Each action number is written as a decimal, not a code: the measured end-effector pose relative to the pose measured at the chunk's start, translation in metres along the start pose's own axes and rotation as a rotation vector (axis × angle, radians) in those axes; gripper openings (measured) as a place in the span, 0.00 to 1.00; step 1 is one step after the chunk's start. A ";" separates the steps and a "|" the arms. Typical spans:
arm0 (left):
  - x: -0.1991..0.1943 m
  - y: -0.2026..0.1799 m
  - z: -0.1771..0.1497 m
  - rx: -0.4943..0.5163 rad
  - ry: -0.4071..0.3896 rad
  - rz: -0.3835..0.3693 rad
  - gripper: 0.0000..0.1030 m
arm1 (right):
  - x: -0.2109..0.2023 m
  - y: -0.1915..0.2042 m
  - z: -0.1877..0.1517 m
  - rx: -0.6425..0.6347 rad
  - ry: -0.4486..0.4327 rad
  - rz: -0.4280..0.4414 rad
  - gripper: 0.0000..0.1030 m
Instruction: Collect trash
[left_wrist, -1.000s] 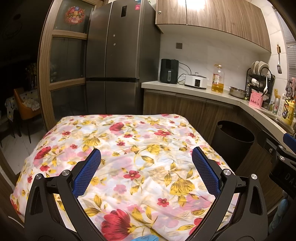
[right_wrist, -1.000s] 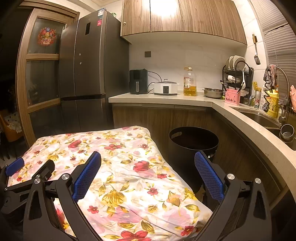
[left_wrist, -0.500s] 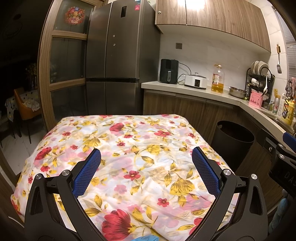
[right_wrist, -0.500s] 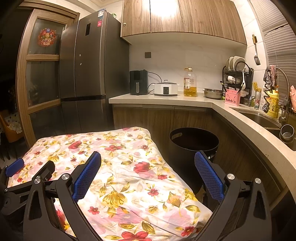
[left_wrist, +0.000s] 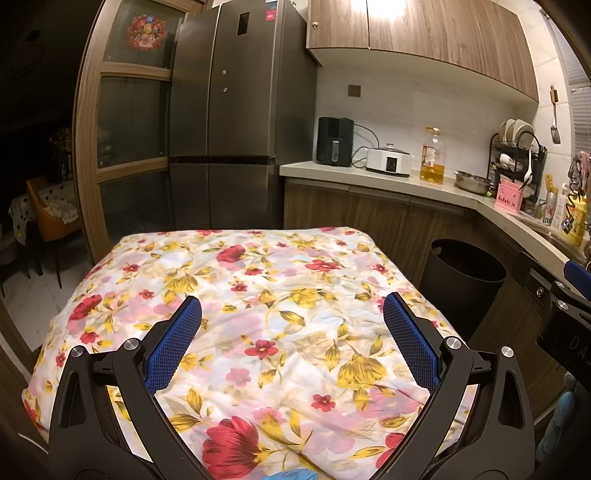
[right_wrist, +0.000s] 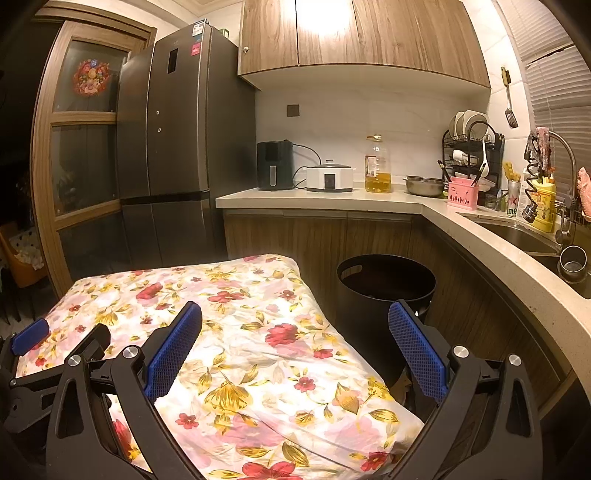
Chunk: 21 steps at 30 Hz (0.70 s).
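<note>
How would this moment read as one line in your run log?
left hand-held gripper: open, empty | right hand-held gripper: open, empty | floral-cloth table: no trash visible | round black bin: beside table

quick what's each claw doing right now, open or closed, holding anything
Left claw: open, holding nothing, over the floral cloth.
Right claw: open, holding nothing, near the black bin.

Flowered cotton-like cloth (left_wrist: 266, 295) is lying matt and lightly creased over the table. Round black plastic bin (right_wrist: 386, 280) is showing a dull, smooth wall. Tall dark steel refrigerator (left_wrist: 225, 110) is giving a brushed sheen. Brown wood-grain cabinets (right_wrist: 362, 33) are reflecting lamp glare, semi-gloss. Pale stone-look countertop (right_wrist: 332, 195) is looking smooth, faintly speckled. Left gripper (left_wrist: 291, 339) is showing blue pads (left_wrist: 173, 347) with a rough gridded texture on matt black plastic arms.
</note>
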<state>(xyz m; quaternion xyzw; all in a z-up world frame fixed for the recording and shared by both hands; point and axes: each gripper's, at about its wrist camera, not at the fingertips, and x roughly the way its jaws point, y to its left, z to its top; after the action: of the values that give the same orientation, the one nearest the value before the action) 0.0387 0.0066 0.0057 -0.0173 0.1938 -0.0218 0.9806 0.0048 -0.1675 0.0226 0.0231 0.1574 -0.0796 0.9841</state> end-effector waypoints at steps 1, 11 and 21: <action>0.000 0.000 0.000 0.001 0.000 -0.001 0.94 | 0.000 0.000 0.000 0.000 0.000 0.000 0.95; 0.000 -0.001 0.000 0.001 -0.001 -0.003 0.94 | 0.000 0.000 0.000 0.000 -0.002 0.001 0.95; -0.002 -0.003 0.000 0.003 -0.004 -0.007 0.94 | 0.000 -0.001 0.000 0.001 -0.001 0.000 0.95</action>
<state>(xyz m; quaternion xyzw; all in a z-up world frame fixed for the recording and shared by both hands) 0.0369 0.0037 0.0066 -0.0164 0.1919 -0.0254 0.9810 0.0043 -0.1682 0.0226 0.0237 0.1569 -0.0795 0.9841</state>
